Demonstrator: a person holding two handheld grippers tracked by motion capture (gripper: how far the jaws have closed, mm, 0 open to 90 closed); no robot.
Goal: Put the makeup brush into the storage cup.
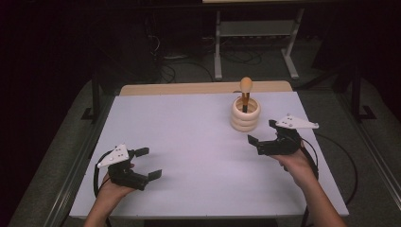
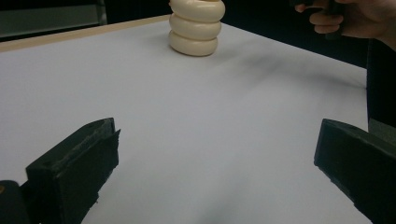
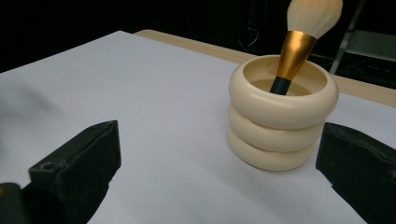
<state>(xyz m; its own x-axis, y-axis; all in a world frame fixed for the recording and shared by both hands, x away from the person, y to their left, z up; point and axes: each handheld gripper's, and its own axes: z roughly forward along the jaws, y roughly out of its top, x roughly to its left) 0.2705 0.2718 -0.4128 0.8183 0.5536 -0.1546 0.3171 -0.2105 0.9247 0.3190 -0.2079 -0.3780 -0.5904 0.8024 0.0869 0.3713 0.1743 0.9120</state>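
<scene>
Fingers of both grippers gape empty; the brush (image 3: 299,44) stands near-upright, bristles up, in the ringed holder (image 3: 280,121).

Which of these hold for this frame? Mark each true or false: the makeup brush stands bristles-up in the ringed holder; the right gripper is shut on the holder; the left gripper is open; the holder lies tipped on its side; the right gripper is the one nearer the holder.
1. The makeup brush stands bristles-up in the cream ringed holder. True.
2. The right gripper is shut on the holder. False: its jaws are spread, and in the high view it sits beside the holder, apart from it.
3. The left gripper is open. True.
4. The holder lies tipped on its side. False: it stands upright on the white table.
5. The right gripper is nearer the holder than the left. True.
</scene>
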